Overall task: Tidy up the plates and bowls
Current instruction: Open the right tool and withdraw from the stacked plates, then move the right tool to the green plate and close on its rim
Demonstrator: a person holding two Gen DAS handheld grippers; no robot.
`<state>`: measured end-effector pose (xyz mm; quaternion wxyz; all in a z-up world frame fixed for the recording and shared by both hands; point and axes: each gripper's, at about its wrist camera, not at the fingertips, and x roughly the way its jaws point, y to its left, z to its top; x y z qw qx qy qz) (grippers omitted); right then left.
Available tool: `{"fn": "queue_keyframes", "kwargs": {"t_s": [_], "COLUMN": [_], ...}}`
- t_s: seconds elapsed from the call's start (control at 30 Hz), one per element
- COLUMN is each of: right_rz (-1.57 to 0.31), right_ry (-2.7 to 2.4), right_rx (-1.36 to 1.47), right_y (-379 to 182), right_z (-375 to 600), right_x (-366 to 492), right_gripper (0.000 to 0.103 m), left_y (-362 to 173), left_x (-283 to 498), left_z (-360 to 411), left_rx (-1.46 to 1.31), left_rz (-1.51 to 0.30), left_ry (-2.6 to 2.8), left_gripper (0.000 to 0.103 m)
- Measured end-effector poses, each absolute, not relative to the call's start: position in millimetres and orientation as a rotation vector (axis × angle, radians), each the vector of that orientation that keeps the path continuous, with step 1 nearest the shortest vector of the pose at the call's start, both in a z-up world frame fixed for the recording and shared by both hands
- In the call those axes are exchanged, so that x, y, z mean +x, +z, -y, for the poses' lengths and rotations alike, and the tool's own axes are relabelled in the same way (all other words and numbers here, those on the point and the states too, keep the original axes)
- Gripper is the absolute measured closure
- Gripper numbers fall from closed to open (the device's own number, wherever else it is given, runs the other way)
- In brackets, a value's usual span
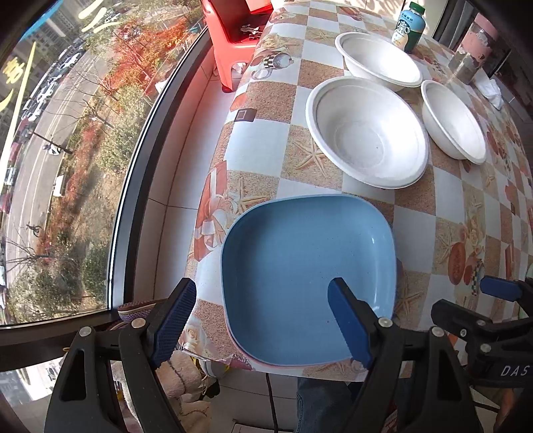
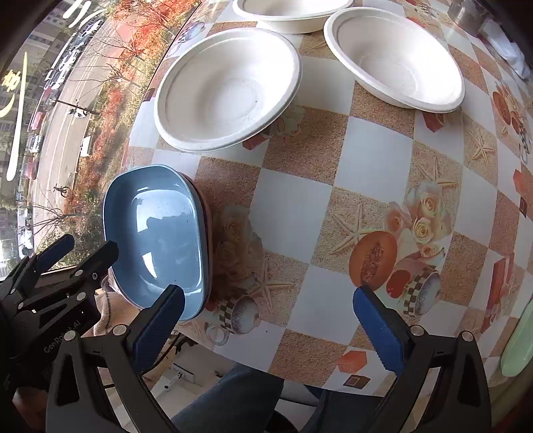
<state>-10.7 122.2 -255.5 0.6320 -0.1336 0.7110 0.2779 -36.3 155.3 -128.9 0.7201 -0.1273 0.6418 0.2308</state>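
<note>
1. Left wrist view shows the table [image 1: 319, 200], covered in a checkered cloth printed with starfish, roses and fruit, running beside a big window [image 1: 66, 150] that looks down on a street and red-leaved trees.
2. A red plastic stool [image 1: 233, 40] stands past the far end of the table, next to the glass.
3. At the near corner of the table sits a blue plate [image 1: 306, 273] — square with rounded corners and a raised rim. A thin pinkish edge shows under it, so it seems to rest on another dish, though I cannot tell what.
4. Three white bowls stand farther back, all upright: the nearest bowl [image 1: 366, 133] just beyond the blue plate, the far bowl [image 1: 378, 61] behind it with rims nearly touching, and the small bowl [image 1: 454, 121] just to the right.
5. A green-capped bottle [image 1: 408, 28] stands behind the far bowl.
6. The left hand-held gripper [image 1: 263, 319] is spread wide over the near edge of the blue plate — one pad lies over the plate's inside, the other outside its left rim, pinching nothing.
7. The right hand-held gripper [image 2: 269, 319] is also spread wide, holding nothing, above bare cloth just right of the blue plate.
8. A pale green dish edge [image 2: 519, 343] peeks in at the right of the right wrist view.
</note>
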Motion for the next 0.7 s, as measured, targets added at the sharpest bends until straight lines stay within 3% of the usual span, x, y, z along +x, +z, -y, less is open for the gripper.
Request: {"fn": "queue_keyframes", "kwargs": {"t_s": [0.7], "right_rz": [-1.607], "right_ry": [0.355], "right_rx": [-0.06], "right_y": [-226], "right_z": [8], "right_x": [10], "right_gripper": [0.001], "left_y": [-121], "left_x": [17], "left_z": [-47], "left_rx": [-0.091], "left_rz": [-1.45], "left_ry": [0.218], "left_gripper": [0.019]}}
